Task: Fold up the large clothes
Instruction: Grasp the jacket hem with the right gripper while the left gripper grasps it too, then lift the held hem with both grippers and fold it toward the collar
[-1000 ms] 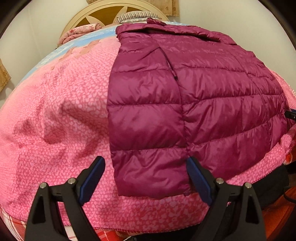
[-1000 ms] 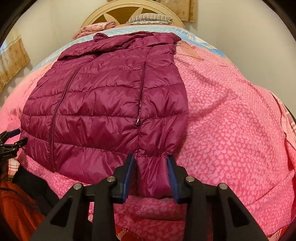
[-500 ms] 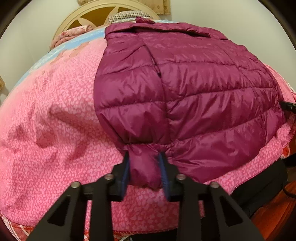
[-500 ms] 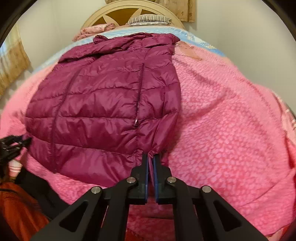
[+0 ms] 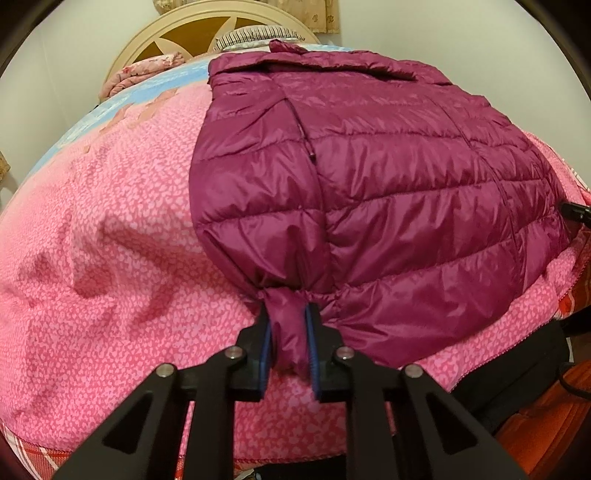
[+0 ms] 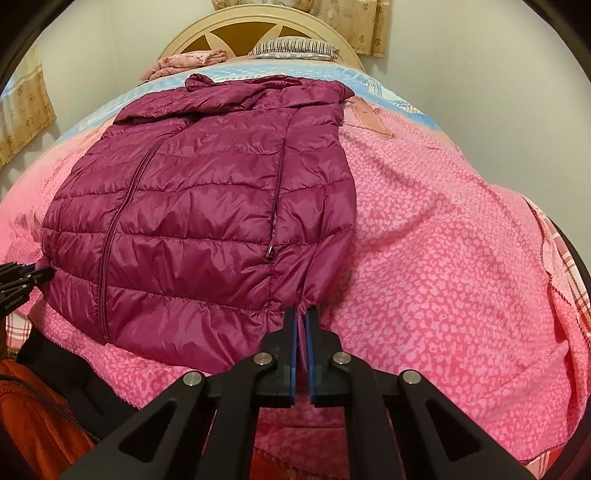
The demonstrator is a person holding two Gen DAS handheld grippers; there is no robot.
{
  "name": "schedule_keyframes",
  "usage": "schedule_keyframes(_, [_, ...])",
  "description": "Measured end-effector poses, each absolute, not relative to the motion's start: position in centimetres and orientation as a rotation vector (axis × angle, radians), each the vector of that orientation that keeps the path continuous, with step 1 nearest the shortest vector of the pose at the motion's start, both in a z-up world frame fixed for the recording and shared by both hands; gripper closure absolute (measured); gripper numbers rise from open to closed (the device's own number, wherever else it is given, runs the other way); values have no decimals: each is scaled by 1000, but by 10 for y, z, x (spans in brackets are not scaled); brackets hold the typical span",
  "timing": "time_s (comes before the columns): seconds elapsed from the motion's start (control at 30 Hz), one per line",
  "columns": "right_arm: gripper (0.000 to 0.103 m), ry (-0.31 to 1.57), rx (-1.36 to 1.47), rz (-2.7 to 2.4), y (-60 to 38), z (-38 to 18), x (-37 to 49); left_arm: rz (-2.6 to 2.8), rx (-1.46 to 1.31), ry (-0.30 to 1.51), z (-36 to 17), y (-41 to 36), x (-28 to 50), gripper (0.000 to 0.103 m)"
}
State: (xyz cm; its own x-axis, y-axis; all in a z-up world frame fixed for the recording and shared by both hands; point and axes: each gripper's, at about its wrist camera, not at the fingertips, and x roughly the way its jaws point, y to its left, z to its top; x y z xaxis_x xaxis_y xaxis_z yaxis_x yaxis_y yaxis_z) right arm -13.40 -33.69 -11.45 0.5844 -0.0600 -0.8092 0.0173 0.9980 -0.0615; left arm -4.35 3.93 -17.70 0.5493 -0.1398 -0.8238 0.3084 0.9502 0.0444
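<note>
Pink bedspread (image 5: 110, 258), cream headboard (image 6: 258, 22) w/ striped pillow (image 6: 295, 48), floral curtain (image 6: 22, 110).

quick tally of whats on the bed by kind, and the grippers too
Quilted maroon puffer jacket: 1
Pink patterned bedspread: 1
Striped pillow at the headboard: 1
Folded pink floral blanket at the headboard: 1
Black two-finger grippers with blue pads, left gripper closing on the jacket's hem, right gripper clamped on it: 2
Total: 6
</note>
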Motion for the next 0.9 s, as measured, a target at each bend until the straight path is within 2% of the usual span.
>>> schedule_keyframes(0.33, [100,939,-45,-39,-336,-112,-135,-299,179,950,-179,49,-39,83])
schedule_keyframes(0.4, [100,935,-46,-37,-336,-111,-136,-336,146,929,-176,52,-41,89])
schedule_keyframes(0.53, [100,910,-1,-9,-339,-102,-141,-399,88,879,-160,60,-46,94])
schedule_keyframes(0.9, [103,731,142,77,-356,-34,-173,-481,-59,690,-90,86,-60,95])
